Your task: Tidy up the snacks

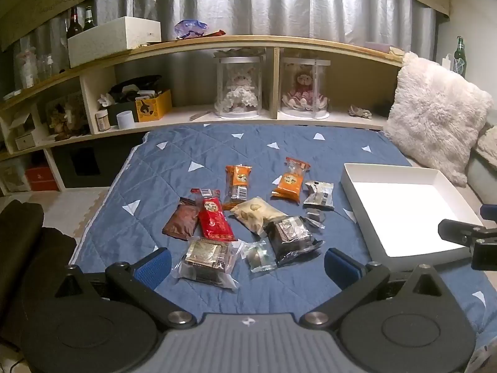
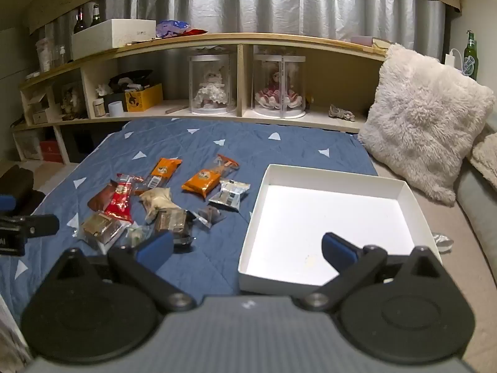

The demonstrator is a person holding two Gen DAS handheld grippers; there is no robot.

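Note:
Several wrapped snacks lie in a loose pile on the blue quilt [image 1: 279, 143]: a red packet [image 1: 214, 219], a brown packet [image 1: 183, 220], two orange packets [image 1: 237, 181] [image 1: 289, 181], a cream packet [image 1: 256, 213] and dark clear-wrapped ones [image 1: 208, 258] [image 1: 290, 237]. An empty white box [image 1: 400, 205] sits to their right. My left gripper [image 1: 247, 264] is open, just short of the nearest snacks. My right gripper [image 2: 247, 248] is open and empty, over the box's [image 2: 326, 217] near left corner. The pile shows in the right wrist view, with the red packet [image 2: 119, 202].
A low wooden shelf [image 1: 236, 115] with doll cases, boxes and bottles runs behind the quilt. A fluffy white cushion [image 1: 435, 115] leans at the right, beyond the box. A dark bundle [image 1: 28, 236] lies off the quilt's left edge.

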